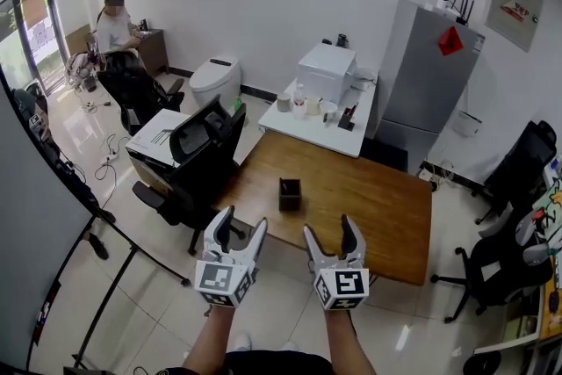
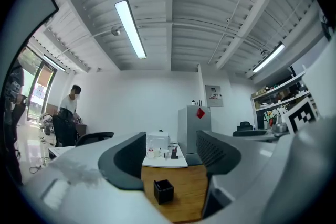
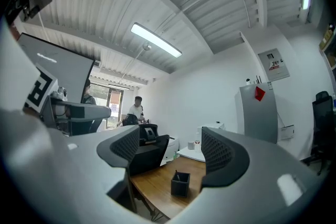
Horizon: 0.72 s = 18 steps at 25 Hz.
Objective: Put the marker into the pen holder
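Marker (image 3: 178,175) barely shows inside pen holder (image 1: 290,194); left hand-held gripper (image 1: 243,220) and right hand-held gripper (image 1: 329,227) gape empty.

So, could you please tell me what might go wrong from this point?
1. The left gripper and right gripper are both open and empty, and no marker shows on the table. Something thin stands in the holder, perhaps the marker, so a grab may have no target.
2. The holder stands alone and looks light; a jaw bumping it could tip it.
3. The chair sits close to the table's left side and may hinder the left gripper.
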Tool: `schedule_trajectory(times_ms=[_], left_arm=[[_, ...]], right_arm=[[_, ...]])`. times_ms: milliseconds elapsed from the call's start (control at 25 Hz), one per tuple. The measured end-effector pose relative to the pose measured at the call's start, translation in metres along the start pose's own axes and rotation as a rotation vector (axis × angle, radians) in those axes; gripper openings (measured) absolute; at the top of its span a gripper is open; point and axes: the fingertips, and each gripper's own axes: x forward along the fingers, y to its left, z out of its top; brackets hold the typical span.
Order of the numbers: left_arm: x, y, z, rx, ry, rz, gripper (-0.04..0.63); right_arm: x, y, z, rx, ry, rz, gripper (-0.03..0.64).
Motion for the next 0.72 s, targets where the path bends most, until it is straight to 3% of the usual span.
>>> schedule_trajectory(times_ms=[160, 400, 720], left_arm=[[-0.006, 0.013, 0.006, -0.016, -0.02, 0.003, 0.302], [-0.01, 0.014, 0.004, 0.011, 0.01, -0.05, 0.302], [-0.017, 0.015, 0.002, -0.006, 0.02, -0.063, 0.302]], right_arm=[[0.006, 0.022, 0.003, -0.011, -0.011, 0.022, 0.362], [0.009, 0.034, 0.006, 0.052, -0.036, 0.004, 0.362], [0.004, 0.036, -0.001, 0.04, 0.011, -0.019, 0.362]])
